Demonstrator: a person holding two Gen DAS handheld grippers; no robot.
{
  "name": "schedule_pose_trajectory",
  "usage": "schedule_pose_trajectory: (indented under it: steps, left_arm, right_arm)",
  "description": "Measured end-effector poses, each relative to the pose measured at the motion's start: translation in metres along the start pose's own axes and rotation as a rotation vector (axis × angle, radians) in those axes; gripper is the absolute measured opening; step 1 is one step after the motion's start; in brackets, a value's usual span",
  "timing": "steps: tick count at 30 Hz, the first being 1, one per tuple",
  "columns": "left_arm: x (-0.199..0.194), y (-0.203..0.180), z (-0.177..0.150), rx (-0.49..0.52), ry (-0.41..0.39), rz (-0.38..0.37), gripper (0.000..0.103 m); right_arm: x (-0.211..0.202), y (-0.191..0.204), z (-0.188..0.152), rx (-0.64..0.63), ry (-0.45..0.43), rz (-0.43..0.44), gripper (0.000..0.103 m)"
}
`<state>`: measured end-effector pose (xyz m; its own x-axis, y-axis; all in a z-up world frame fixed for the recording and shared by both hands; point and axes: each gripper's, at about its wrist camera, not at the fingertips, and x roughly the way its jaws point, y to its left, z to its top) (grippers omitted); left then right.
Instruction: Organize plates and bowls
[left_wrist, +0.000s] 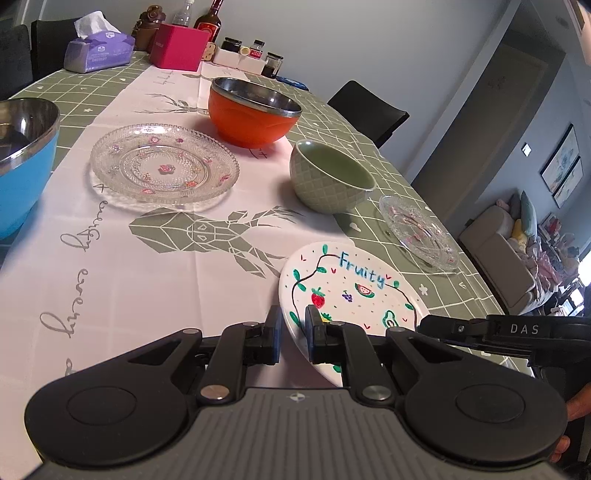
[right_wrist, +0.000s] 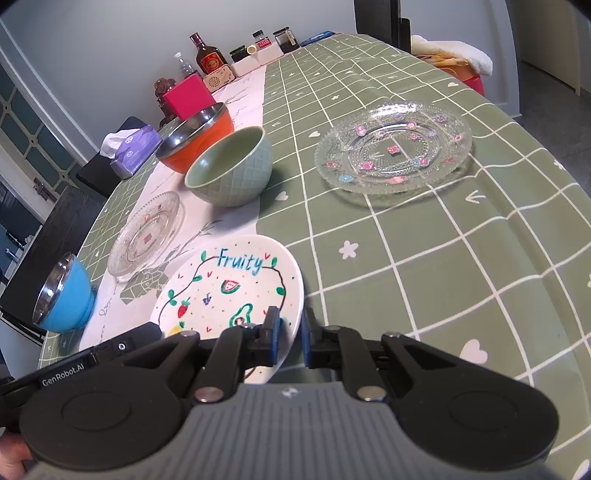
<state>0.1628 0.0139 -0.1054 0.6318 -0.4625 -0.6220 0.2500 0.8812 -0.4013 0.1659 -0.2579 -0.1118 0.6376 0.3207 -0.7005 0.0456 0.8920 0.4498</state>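
Fruity plate (left_wrist: 351, 291) rim btwn both tongs, left (left_wrist: 293, 334), right (right_wrist: 290, 338).

We're in a home dining rm: long table w/ green check cloth (right_wrist: 424, 236), tissues (left_wrist: 98, 51), bottle (left_wrist: 208, 20), chair (left_wrist: 369, 110), and a sofa (left_wrist: 495, 254) thru the doorway, pics (left_wrist: 563, 166) on wall.

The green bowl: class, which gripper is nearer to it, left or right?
Neither is clearly nearer. The left gripper and right gripper both straddle the Fruity plate's near rim, left and right sides, with the green bowl beyond.
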Motion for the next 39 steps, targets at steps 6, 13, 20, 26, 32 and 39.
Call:
schedule_pose_trajectory:
  steps: [6, 13, 20, 26, 32, 39]
  left_arm:
    - [-0.013, -0.006, -0.007, -0.013, -0.001, -0.011, 0.014]
    - [-0.029, -0.013, -0.018, -0.045, -0.007, -0.038, 0.014]
    - [-0.043, -0.028, -0.037, -0.058, -0.020, -0.080, 0.014]
    - [-0.045, -0.029, -0.049, -0.094, 0.002, -0.108, 0.014]
    - [-0.047, -0.035, -0.056, -0.092, 0.017, -0.135, 0.014]
    - [-0.042, -0.038, -0.061, -0.073, 0.046, -0.127, 0.014]
  right_arm:
    - [-0.014, -0.002, -0.009, 0.005, 0.007, 0.011, 0.010]
    - [-0.039, -0.003, -0.026, -0.001, -0.015, 0.015, 0.010]
    - [-0.065, -0.012, -0.049, 0.036, -0.023, -0.015, 0.011]
    - [-0.079, -0.006, -0.056, -0.002, -0.025, -0.079, 0.010]
    - [-0.087, -0.008, -0.059, -0.021, -0.008, -0.128, 0.011]
    - [-0.077, -0.008, -0.063, -0.040, 0.030, -0.184, 0.011]
